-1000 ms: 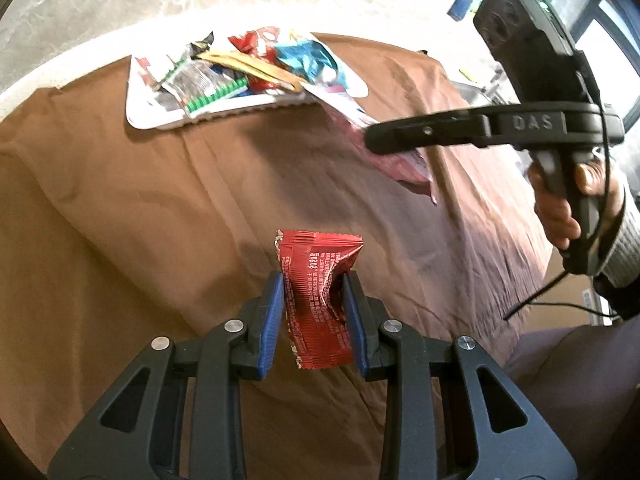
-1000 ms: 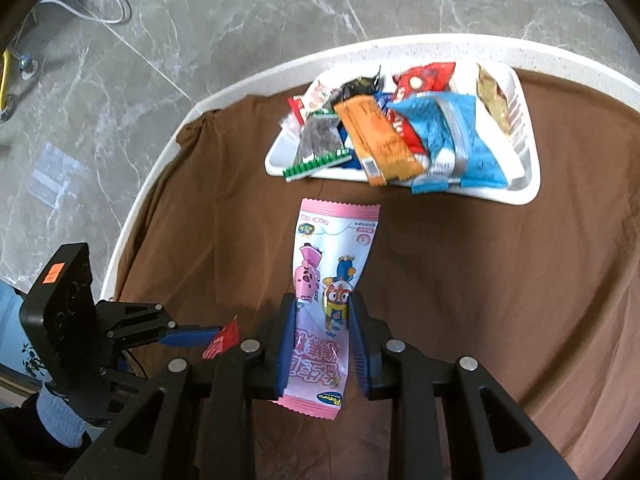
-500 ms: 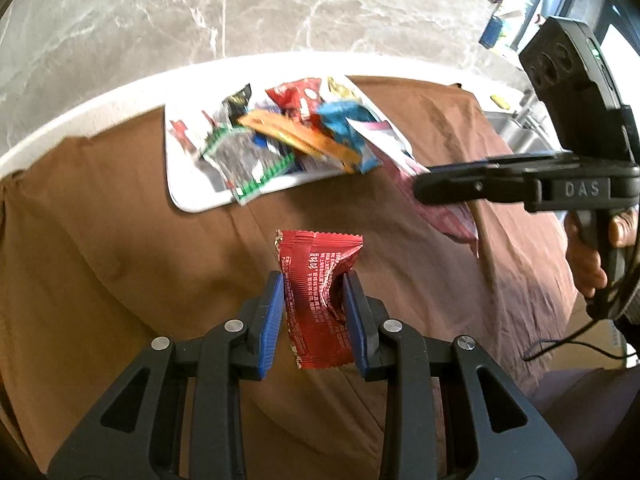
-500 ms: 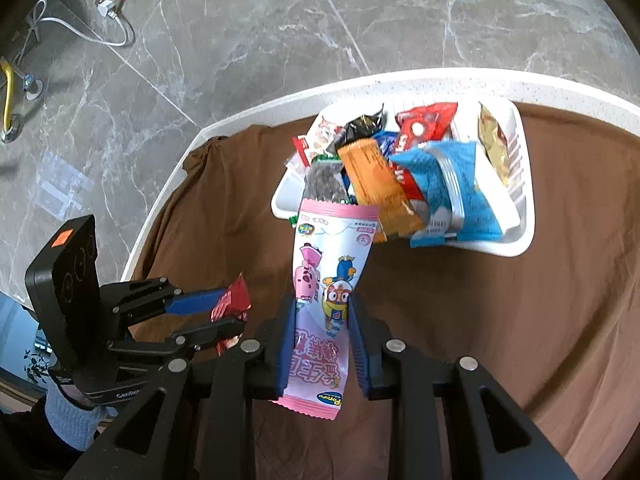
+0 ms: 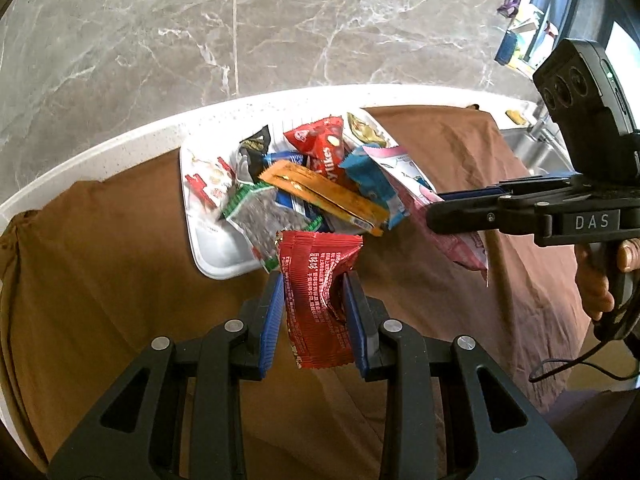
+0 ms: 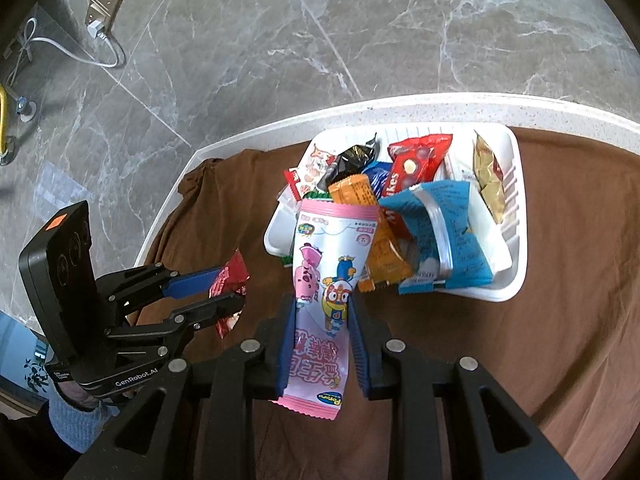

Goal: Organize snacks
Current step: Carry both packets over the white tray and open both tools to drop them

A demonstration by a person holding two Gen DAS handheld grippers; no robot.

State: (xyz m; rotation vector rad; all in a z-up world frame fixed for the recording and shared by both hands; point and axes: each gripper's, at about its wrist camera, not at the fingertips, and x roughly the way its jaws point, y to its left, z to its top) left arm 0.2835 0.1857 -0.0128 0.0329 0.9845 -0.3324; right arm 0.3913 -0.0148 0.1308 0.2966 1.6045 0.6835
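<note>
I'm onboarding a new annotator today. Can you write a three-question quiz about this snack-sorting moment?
1. True or false: the left gripper is empty.
2. What does the right gripper hold? A) orange bar B) pink cartoon packet C) blue pouch
3. Fill in: the sorted snacks lie in a white ____ on the brown cloth.

Key:
1. False; it grips a red packet.
2. B, the pink cartoon packet.
3. Tray.
</note>
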